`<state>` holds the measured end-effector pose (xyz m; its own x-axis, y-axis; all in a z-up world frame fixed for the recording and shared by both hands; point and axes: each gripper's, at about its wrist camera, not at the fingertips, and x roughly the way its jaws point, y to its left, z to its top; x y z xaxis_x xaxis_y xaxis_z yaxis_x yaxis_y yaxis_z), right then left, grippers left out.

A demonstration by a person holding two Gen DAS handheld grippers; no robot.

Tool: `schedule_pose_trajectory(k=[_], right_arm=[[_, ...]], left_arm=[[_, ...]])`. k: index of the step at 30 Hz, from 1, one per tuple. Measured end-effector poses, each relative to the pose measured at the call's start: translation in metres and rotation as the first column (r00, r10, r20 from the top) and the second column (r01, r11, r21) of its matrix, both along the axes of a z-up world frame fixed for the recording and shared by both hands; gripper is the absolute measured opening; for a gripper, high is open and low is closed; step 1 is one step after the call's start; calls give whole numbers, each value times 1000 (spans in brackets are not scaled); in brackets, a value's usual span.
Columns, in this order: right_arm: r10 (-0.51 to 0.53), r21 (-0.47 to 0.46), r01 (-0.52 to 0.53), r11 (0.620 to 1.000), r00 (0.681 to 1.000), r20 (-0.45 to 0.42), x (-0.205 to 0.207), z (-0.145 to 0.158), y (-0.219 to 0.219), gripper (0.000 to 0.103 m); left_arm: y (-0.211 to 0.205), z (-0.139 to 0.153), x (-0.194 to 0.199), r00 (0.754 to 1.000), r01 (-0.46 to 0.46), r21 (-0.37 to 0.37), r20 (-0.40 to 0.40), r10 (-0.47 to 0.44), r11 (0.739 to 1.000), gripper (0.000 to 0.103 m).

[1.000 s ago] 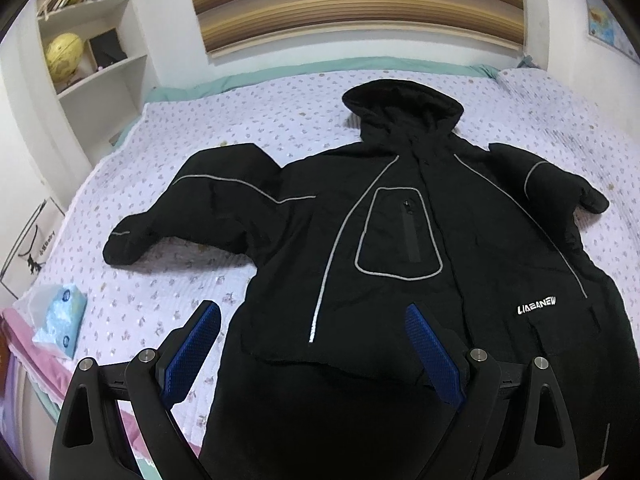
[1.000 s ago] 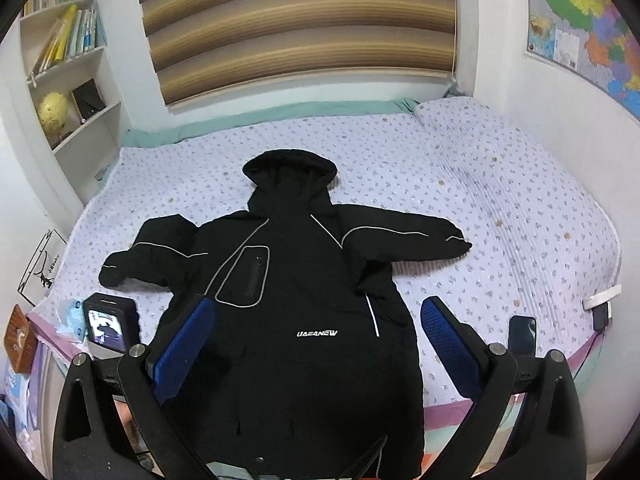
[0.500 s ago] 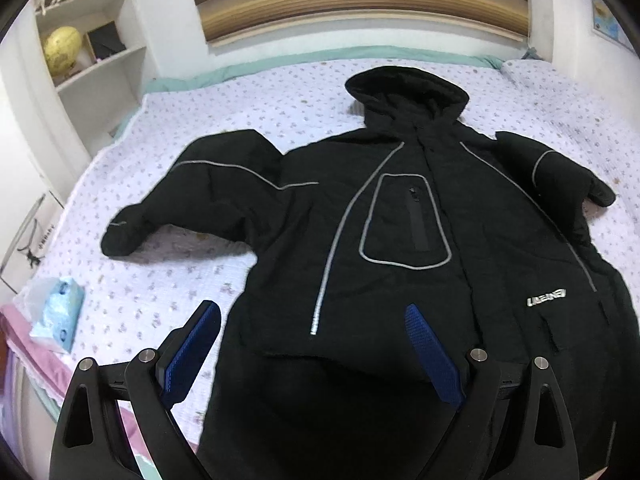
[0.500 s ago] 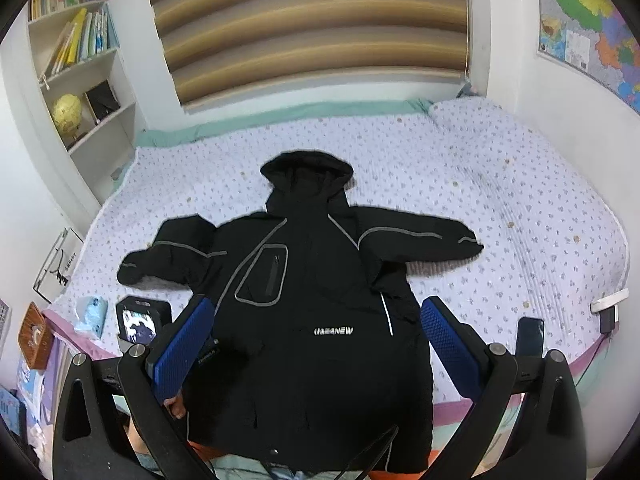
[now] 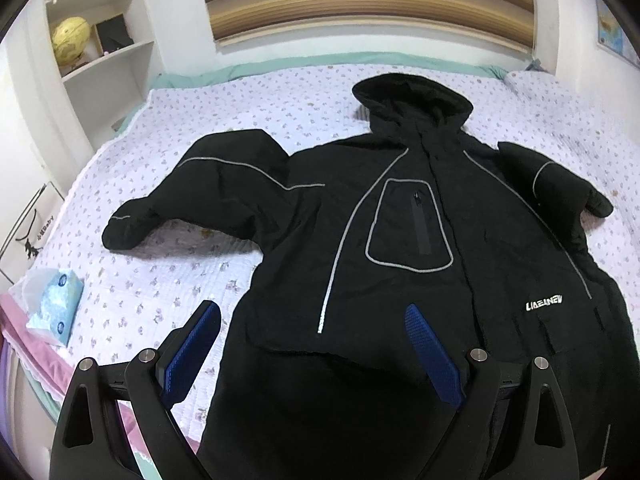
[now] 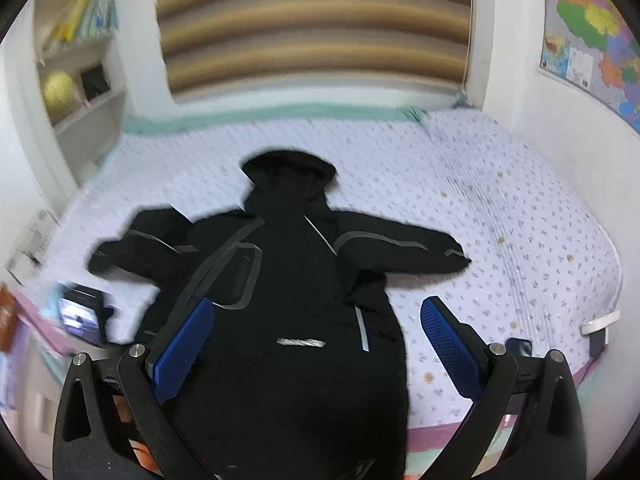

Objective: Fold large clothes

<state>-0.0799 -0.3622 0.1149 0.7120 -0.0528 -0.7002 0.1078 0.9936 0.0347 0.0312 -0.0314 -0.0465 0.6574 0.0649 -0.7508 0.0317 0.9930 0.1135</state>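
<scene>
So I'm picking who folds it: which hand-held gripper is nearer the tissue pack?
Left. The left hand-held gripper hovers just beside the tissue pack; the right hand-held gripper is over the jacket.

You have one garment in front of you: a large black hooded jacket [image 5: 400,248], lying flat and front side up on the bed [image 5: 168,280]. Its hood [image 5: 412,96] points away from you, toward the far edge of the bed. Both sleeves spread outward; the left sleeve [image 5: 192,200] bends at the elbow, with its cuff nearest the bed's left side. Thin grey reflective piping runs along the sleeves and chest and outlines a zipped chest pocket [image 5: 408,228]. White lettering [image 5: 544,304] sits lower on the opposite chest panel. The hem lies nearest you.
</scene>
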Motion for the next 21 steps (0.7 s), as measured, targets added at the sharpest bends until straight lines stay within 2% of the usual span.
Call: schedule_pose_trajectory(k=[5,9,13,21], right_arm=[[-44,36,47,998,995,-85,31,-68,-23,103],[-69,63,77,995,991,-118,41,-101,-38,103],[-113,17,115,993,988,-104,44,-112,-45,103],[-150,-23,149,989,987,-63,48,-113,-60,103]], left_arm=[[6,10,-4,999,4,-6,37,-3,1000,94],[10,11,-3,999,-7,-14,37,8,1000,94],[10,6,-1,1000,-8,-25,19,8,1000,94],[0,2,2,1000,26,-29,-6,-26,999,94]])
